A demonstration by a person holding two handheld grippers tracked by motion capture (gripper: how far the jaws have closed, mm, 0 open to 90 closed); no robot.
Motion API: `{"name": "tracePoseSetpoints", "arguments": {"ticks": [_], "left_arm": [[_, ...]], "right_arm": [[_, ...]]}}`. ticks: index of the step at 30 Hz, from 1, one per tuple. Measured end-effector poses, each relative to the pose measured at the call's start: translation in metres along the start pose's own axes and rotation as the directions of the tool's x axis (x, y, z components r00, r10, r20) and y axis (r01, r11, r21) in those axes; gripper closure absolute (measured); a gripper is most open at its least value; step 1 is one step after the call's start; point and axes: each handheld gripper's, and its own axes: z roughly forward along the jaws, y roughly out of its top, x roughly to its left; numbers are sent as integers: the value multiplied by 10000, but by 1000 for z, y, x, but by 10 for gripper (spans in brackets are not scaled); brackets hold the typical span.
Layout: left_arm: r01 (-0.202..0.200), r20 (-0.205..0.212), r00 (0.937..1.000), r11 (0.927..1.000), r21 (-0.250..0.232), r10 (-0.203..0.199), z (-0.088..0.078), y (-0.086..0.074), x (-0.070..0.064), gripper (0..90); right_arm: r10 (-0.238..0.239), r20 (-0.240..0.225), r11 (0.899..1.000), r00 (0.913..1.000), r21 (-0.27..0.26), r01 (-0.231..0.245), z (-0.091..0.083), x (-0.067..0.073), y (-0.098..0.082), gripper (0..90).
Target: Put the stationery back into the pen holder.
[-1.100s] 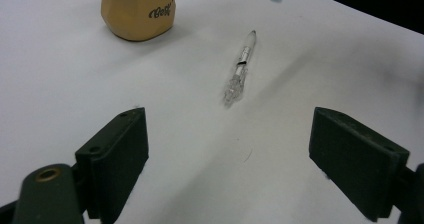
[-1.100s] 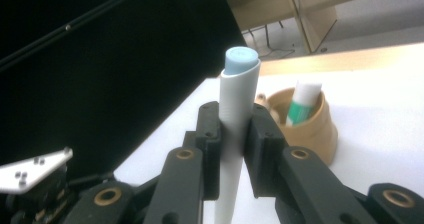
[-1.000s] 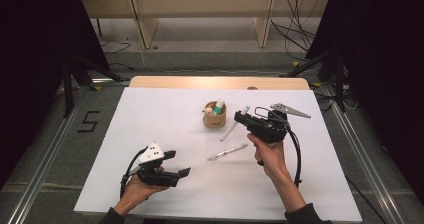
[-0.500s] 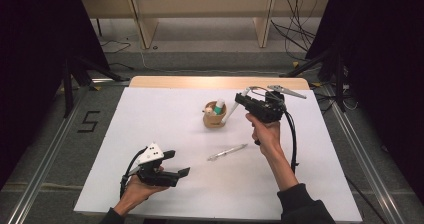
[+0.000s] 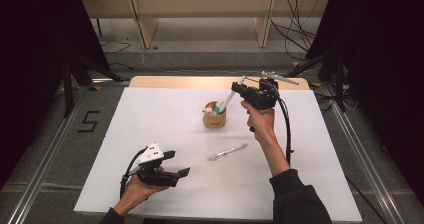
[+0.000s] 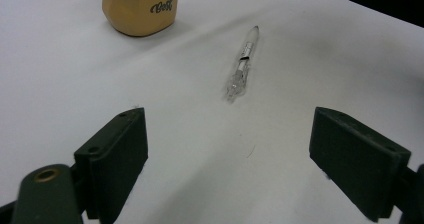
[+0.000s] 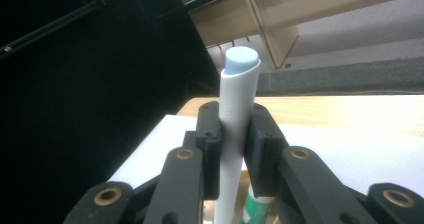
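White covering spreads over the table (image 5: 150, 134), whose bare wooden strip shows along the far edge, and most of the change on it belongs to the right hand. A second ago the right gripper (image 5: 239, 90) sat lower, over the middle of the table's right half, with its white marker (image 5: 229, 99) pointing toward the tan cup (image 5: 215, 118); now it has travelled toward the far edge and a little up, so it hangs just right of the cup and above it. Its jaws are pinched tight on the marker: the right gripper view shows the white barrel (image 7: 237, 129) clamped upright between the two black pads, its pale blue end on top. From above, the marker's lower end slants down to the cup's mouth, beside the green-labelled item (image 5: 218, 110) already standing there; whether the tip has entered the cup I cannot tell. My reading is that the marker is nearly delivered and needs only lowering and release. Near the table's front-left corner the left gripper (image 5: 172, 164) has kept its place, jaws spread wide with nothing between them, aimed at the clear pen (image 5: 227, 151) lying flat mid-table, well apart from the cup and probably next in line.
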Motion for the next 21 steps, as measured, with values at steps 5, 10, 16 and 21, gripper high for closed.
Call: {"name": "tracePoseSetpoints", "arguments": {"ticks": [5,10,16,21], "left_arm": [[19,-4,10000,10000,-18,-19,0,0,0,151],[20,5,10000,10000,3,-20,0,0,1,151],[54,-17,10000,10000,-66,-55,0,0,1,151],[28,16,10000,10000,-32,-28,-1,0,1,151]], "right_arm": [[-22,199,10000,9998,83,20,6,-2,3,788],[-31,379,9999,9993,129,26,11,-4,5,788],[-47,493,9998,9988,196,38,17,-4,6,788],[-98,641,9992,9979,392,73,24,-7,3,788]]}}
